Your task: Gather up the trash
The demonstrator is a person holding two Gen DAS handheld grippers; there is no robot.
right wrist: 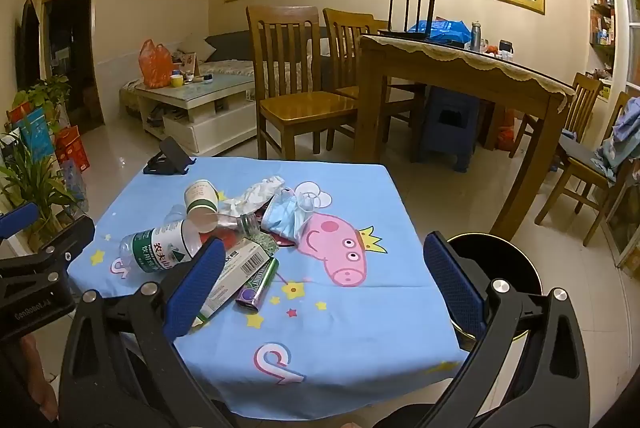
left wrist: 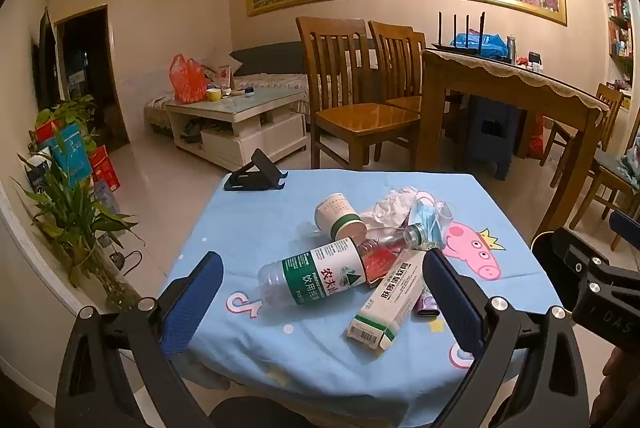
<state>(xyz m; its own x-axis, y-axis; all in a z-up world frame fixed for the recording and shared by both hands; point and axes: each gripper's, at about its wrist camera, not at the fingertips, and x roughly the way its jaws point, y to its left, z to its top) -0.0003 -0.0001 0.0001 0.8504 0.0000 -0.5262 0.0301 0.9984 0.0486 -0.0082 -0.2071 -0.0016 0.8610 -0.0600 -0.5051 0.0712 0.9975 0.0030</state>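
Note:
A heap of trash lies on the blue cartoon tablecloth (left wrist: 280, 224) (right wrist: 360, 308): a clear plastic water bottle (left wrist: 316, 276) (right wrist: 160, 248) on its side, a paper cup (left wrist: 340, 214) (right wrist: 202, 202), a white medicine box (left wrist: 386, 302) (right wrist: 236, 274), a blue face mask (left wrist: 426, 222) (right wrist: 286, 218), crumpled tissue (left wrist: 390, 204) (right wrist: 256, 192) and a small green-purple wrapper (right wrist: 258, 286). My left gripper (left wrist: 324, 302) is open, above the near edge, with the bottle and box between its fingers. My right gripper (right wrist: 324, 286) is open over the table's middle, right of the heap. A dark round bin (right wrist: 496, 268) stands beside the table's right edge.
A black phone stand (left wrist: 256, 174) (right wrist: 170, 158) sits at the table's far left corner. Beyond stand wooden chairs (left wrist: 352, 96), a dining table (left wrist: 508, 84) and a white coffee table (left wrist: 236, 116). Potted plants (left wrist: 68, 208) line the left wall.

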